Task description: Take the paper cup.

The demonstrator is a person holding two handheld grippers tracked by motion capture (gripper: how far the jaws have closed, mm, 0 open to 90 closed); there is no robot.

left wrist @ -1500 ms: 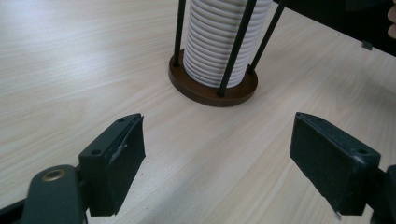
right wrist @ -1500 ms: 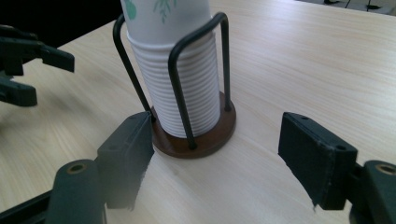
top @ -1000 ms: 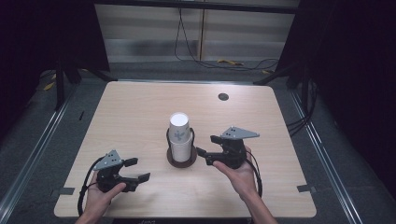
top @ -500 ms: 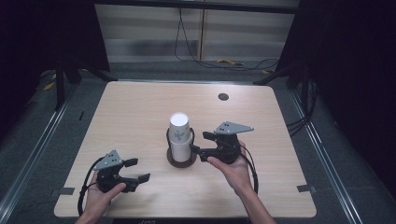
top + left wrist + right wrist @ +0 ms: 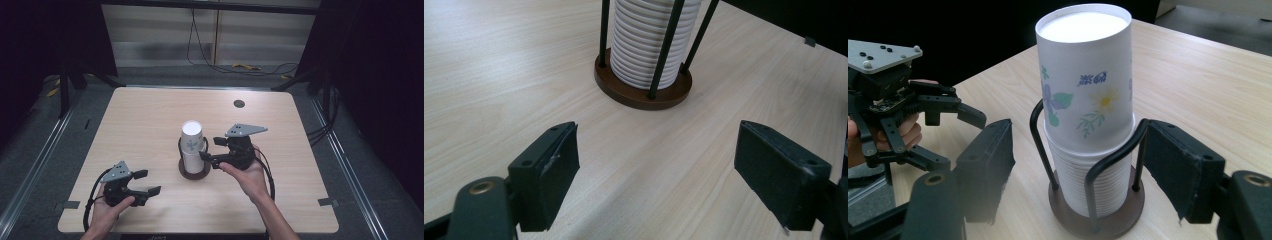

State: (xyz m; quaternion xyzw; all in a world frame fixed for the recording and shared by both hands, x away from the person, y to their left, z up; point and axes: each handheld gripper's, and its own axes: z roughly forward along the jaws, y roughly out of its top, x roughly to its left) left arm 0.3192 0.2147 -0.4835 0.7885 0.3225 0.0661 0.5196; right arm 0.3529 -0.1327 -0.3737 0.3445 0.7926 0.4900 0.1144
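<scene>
I am working at a pale wooden desk point(image 5: 150, 115) with a stack of paper cups point(image 5: 192, 147) standing near its middle, upside down in a holder point(image 5: 194, 170) that has a round brown base and thin dark wire posts. The top cup point(image 5: 1087, 75) sits high and loose above the rest; in my right gripper view it is white with a flower print and some blue lettering, its flat bottom facing up. My right gripper point(image 5: 211, 150) is at about 3 o'clock from the stack, just beside it, its grey plate on top and my hand point(image 5: 250, 177) behind it. Its jaws are partly open and have just spread a little; in its own view they stand on either side of the holder's wire posts, with the ribbed lower cups between them, and I cannot see either pad pressing on a cup or a post, so I hold nothing there. My left gripper point(image 5: 145, 182) is at about 7 o'clock from the stack, well apart from it, low over the desk near the front edge. Its jaws are wide open with bare wood between them, and in its view the holder's base point(image 5: 644, 90) and the ribbed stack stand ahead at roughly 12 o'clock. A small dark round disc point(image 5: 239, 103) lies at about 1 o'clock, far back.
</scene>
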